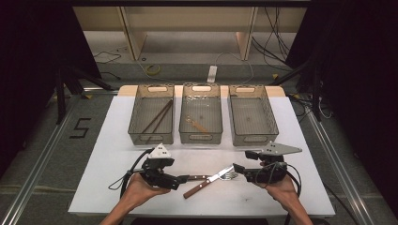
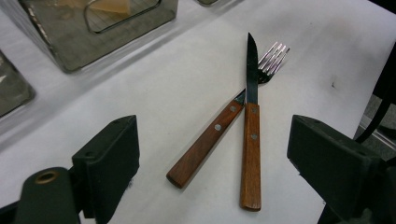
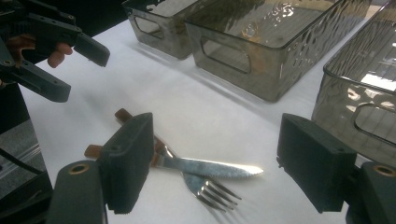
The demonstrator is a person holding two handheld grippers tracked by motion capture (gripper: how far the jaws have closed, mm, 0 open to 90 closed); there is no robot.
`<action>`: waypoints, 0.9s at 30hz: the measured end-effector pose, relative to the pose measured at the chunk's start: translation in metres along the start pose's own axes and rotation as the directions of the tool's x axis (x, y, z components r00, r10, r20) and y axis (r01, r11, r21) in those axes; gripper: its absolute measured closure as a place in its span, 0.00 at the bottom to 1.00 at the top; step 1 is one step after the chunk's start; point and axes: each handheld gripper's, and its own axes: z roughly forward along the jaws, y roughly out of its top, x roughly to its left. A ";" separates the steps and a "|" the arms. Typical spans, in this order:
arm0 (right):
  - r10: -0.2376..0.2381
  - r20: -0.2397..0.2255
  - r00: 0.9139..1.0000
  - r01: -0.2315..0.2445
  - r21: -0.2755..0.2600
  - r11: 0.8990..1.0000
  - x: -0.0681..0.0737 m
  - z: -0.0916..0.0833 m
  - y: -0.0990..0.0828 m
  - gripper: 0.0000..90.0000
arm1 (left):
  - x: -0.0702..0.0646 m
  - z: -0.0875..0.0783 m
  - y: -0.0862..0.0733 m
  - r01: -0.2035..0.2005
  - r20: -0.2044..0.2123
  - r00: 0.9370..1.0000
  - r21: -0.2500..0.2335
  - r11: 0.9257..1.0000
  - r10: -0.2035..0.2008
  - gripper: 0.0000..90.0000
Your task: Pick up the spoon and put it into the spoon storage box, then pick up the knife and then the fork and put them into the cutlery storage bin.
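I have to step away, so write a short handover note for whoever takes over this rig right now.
Left gripper: open, held low at the handle ends of the cutlery, holding nothing.
Right gripper: open, by the fork tines, holding nothing.
Knife lies crossed over the fork on the white table, in front of the three bins.
Done: left bin holds chopsticks; middle bin holds a small utensil; right bin looks empty.
Left: probably pick up and sort the knife and fork.
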 end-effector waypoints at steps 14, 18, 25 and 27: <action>0.002 0.011 1.000 -0.002 0.008 1.000 0.001 -0.005 -0.004 0.31 | -0.009 0.019 0.003 -0.032 0.009 0.999 0.106 0.994 0.032 0.19; -0.005 0.021 1.000 0.004 0.024 1.000 0.000 -0.005 -0.005 0.30 | -0.013 0.025 0.004 -0.040 0.022 0.999 0.148 0.988 0.038 0.20; -0.021 0.020 1.000 0.020 0.035 0.999 0.003 -0.005 -0.004 0.30 | -0.023 0.038 0.003 -0.088 0.055 0.995 0.235 0.968 0.077 0.30; -0.021 0.019 1.000 0.020 0.037 0.999 0.003 -0.005 -0.004 0.30 | -0.026 0.041 0.003 -0.103 0.060 0.994 0.253 0.962 0.091 0.34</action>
